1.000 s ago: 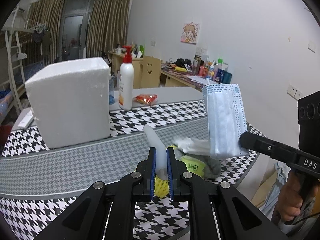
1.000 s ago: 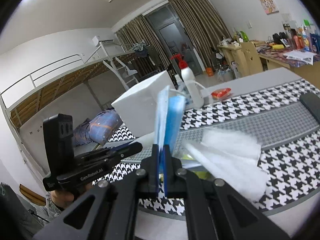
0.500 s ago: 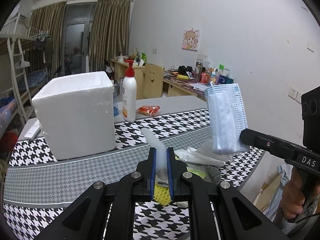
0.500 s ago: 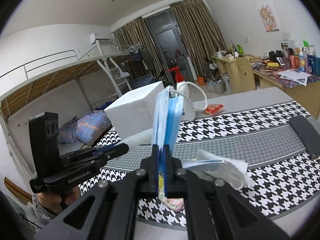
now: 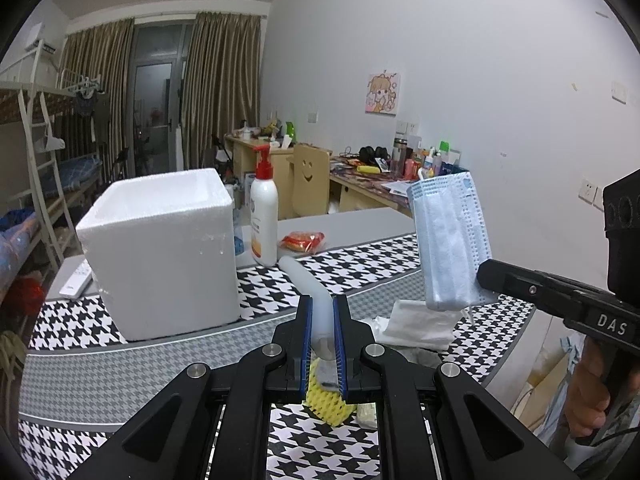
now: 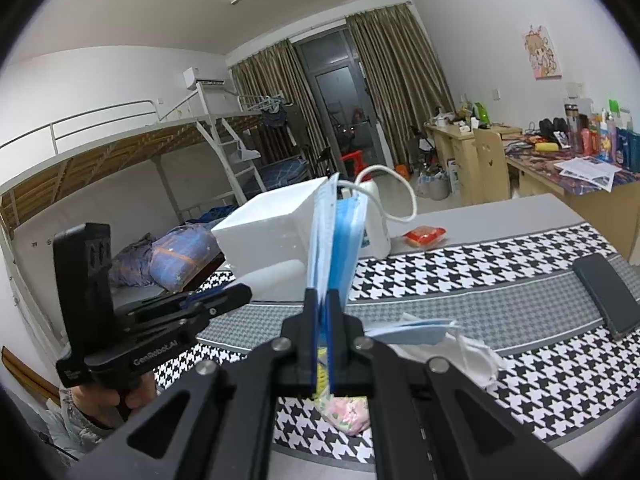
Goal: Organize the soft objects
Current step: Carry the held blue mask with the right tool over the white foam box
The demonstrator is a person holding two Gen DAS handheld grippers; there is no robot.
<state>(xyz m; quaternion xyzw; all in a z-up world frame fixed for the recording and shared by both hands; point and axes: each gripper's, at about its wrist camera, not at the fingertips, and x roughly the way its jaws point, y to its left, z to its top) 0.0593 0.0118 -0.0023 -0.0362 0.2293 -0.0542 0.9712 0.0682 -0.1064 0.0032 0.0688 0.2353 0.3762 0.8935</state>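
A foam box [image 5: 160, 252] stands on the table [image 5: 100, 368], a pump bottle [image 5: 264, 222] just right of it.

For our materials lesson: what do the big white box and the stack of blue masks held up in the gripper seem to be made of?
Big white box: probably expanded polystyrene foam, matte, with a grainy surface and crumbly edges. Stack of blue face masks: likely non-woven fabric, soft and pleated, with dotted seams along the edges.

I see a pale translucent glove finger [image 5: 316, 300] pinched upright up front, a stack of blue face masks [image 5: 450, 240] held upright at right, and crumpled white tissues [image 5: 420, 320] lying beneath on the bench.
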